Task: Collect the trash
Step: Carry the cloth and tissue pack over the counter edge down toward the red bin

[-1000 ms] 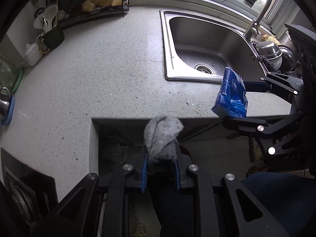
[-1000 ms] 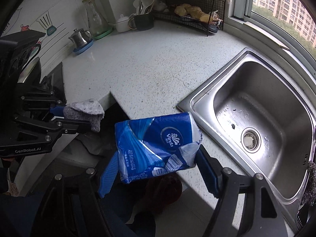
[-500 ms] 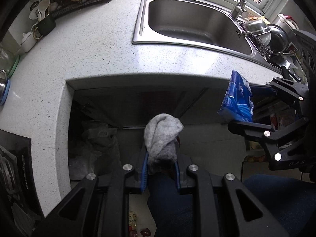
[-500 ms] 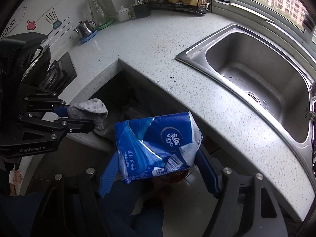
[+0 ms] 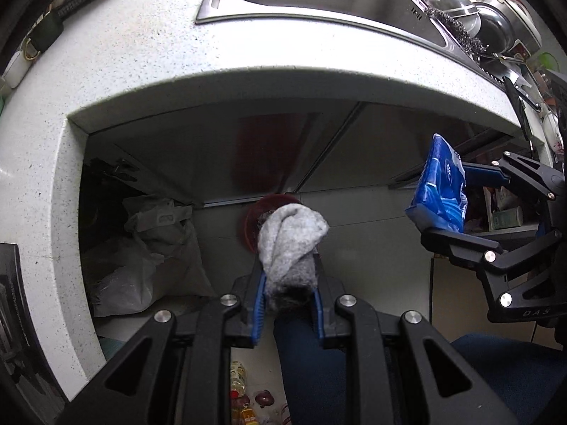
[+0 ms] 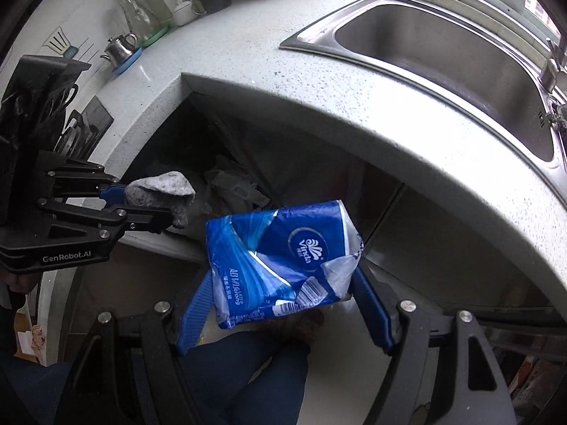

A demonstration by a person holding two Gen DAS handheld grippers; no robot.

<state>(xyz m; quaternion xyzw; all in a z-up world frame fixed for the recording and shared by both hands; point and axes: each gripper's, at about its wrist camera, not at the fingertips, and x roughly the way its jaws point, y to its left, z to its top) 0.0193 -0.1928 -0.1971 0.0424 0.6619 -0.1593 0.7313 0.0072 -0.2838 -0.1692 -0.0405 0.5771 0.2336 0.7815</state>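
Note:
My left gripper (image 5: 287, 276) is shut on a crumpled grey rag (image 5: 290, 237), held in front of the counter's edge above the floor. It also shows in the right wrist view (image 6: 161, 187). My right gripper (image 6: 283, 301) is shut on a blue tissue packet (image 6: 280, 258), which also shows at the right of the left wrist view (image 5: 439, 194). A red bin (image 5: 253, 217) stands on the floor under the counter, mostly hidden behind the rag.
The speckled white counter (image 5: 141, 53) wraps around with a steel sink (image 6: 443, 46). Grey plastic bags (image 5: 149, 248) lie under the counter at left. Pots and a scourer (image 5: 460, 24) sit by the sink. A kettle and carafe (image 6: 134, 35) stand at the back.
Both grippers have pulled back from over the counter and dropped lower, each keeping its load. The space under the counter and the red bin have come into view.

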